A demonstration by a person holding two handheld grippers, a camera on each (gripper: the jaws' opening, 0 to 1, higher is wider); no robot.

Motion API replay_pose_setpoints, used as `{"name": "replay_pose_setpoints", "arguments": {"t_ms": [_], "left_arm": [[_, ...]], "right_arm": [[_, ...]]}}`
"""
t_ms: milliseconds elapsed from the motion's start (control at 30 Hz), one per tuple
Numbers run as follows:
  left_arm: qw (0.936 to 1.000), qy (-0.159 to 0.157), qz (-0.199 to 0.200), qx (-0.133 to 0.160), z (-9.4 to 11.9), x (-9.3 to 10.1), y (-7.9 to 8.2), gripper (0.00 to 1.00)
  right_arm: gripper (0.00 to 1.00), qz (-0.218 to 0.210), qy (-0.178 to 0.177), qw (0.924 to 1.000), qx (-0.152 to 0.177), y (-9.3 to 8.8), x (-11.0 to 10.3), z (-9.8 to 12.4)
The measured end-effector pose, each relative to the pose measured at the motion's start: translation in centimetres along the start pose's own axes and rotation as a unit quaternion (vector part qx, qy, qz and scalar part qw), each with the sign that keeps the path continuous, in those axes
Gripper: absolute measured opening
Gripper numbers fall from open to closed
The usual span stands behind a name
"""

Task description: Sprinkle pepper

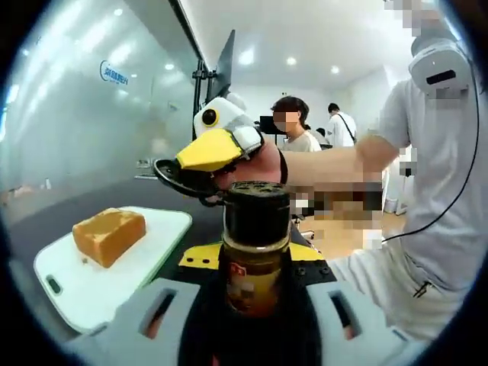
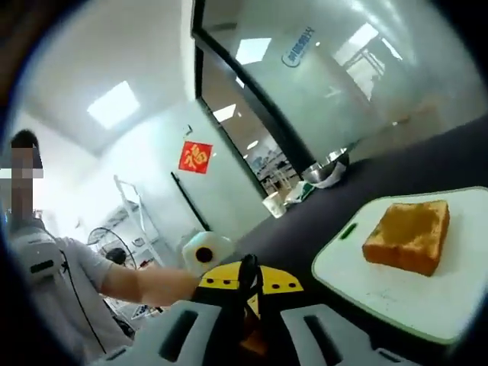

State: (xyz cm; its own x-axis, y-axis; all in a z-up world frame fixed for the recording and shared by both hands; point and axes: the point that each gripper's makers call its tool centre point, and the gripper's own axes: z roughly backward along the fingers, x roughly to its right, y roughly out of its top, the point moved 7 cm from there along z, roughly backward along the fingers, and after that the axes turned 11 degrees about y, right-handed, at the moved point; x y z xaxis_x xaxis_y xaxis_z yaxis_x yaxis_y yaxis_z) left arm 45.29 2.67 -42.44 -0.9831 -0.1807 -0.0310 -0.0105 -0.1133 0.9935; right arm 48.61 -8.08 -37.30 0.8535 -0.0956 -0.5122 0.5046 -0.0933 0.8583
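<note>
One pepper jar [image 1: 255, 244] — label blurred, base hidden.

Toast [image 1: 109, 235] on cutting board [image 1: 91, 293], left of pepper bottle [image 1: 255, 244].

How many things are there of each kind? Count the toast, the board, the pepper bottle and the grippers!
Toast: 1
White cutting board: 1
Pepper bottle: 1
Grippers: 2, the left gripper and the right gripper
Metal bowl: 1
Total: 6
</note>
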Motion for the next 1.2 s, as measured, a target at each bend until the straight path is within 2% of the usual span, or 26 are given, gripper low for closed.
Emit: {"name": "replay_pose_setpoints", "arguments": {"t_ms": [100, 167, 233, 267, 333, 400, 467, 633, 667, 733, 833, 867, 933, 1000, 1033, 1067, 1133, 1200], "left_arm": [[1.0, -0.001, 0.001, 0.0, 0.0, 0.0, 0.0, 0.19], [1.0, 0.0, 0.005, 0.0, 0.0, -0.1, 0.0, 0.19], [1.0, 0.0, 0.007, 0.001, 0.0, -0.2, 0.0, 0.19], [1.0, -0.001, 0.005, 0.002, 0.0, -0.2, 0.0, 0.19], [1.0, -0.002, 0.003, 0.002, 0.0, -0.2, 0.0, 0.19], [1.0, -0.004, 0.002, 0.003, 0.0, -0.1, 0.0, 0.19], [1.0, -0.005, -0.001, 0.003, 0.0, 0.0, 0.0, 0.19], [1.0, 0.0, -0.002, 0.004, -0.1, 0.0, 0.0, 0.19], [1.0, 0.001, 0.0, 0.004, -0.1, -0.1, 0.0, 0.19], [1.0, 0.004, 0.005, 0.004, -0.1, -0.2, 0.0, 0.19], [0.9999, 0.005, 0.009, 0.005, 0.0, -0.2, -0.1, 0.19], [0.9999, 0.005, 0.009, 0.005, 0.0, -0.2, -0.1, 0.19], [0.9999, 0.004, 0.009, 0.005, 0.0, -0.2, -0.1, 0.19], [0.9999, 0.006, 0.01, 0.006, 0.0, -0.3, -0.1, 0.19], [0.9999, 0.006, 0.013, 0.007, 0.1, -0.3, -0.1, 0.19], [0.9999, 0.007, 0.013, 0.008, 0.1, -0.3, -0.1, 0.19], [0.9999, 0.007, 0.012, 0.009, 0.1, -0.3, -0.1, 0.19], [0.9998, 0.007, 0.012, 0.01, 0.1, -0.2, -0.2, 0.19]], "right_arm": [[0.01, 0.023, 0.001, 0.9997, -0.003, 0.2, -0.4, 0.0], [0.0, 0.09, -0.013, 0.9958, -0.012, 0.4, -0.7, 0.1], [0.0, 0.167, -0.032, 0.9851, -0.025, 0.7, -1.4, 0.0], [0.0, 0.213, -0.036, 0.9758, -0.035, 0.7, -2.2, -0.2], [0.0, 0.269, -0.061, 0.9597, -0.055, 1.1, -2.4, 0.1], [0.0, 0.33, -0.067, 0.9386, -0.077, 1.0, -3.7, 0.0], [0.0, 0.363, -0.076, 0.9238, -0.096, 0.9, -4.4, 0.0], [0.0, 0.425, -0.065, 0.8939, -0.128, 0.5, -5.7, 0.0], [0.0, 0.443, -0.07, 0.8818, -0.145, 0.3, -5.9, 0.1], [0.0, 0.497, -0.07, 0.8457, -0.181, 0.0, -6.5, -0.2], [0.02, 0.52, -0.066, 0.8223, -0.222, -0.5, -6.8, -0.3], [0.02, 0.533, -0.065, 0.8115, -0.23, -0.6, -6.9, -0.3], [0.04, 0.521, -0.056, 0.8164, -0.243, -1.2, -7.2, -0.1], [0.04, 0.519, -0.052, 0.8171, -0.246, -1.4, -7.9, 0.3], [0.04, 0.51, -0.046, 0.8225, -0.247, -1.3, -8.2, 0.7], [0.05, 0.494, -0.037, 0.8338, -0.244, -1.3, -8.5, 0.9], [0.05, 0.479, -0.027, 0.8498, -0.219, -0.8, -9.2, 1.2], [0.05, 0.445, -0.026, 0.8808, -0.159, 0.1, -9.5, 1.4]]}}
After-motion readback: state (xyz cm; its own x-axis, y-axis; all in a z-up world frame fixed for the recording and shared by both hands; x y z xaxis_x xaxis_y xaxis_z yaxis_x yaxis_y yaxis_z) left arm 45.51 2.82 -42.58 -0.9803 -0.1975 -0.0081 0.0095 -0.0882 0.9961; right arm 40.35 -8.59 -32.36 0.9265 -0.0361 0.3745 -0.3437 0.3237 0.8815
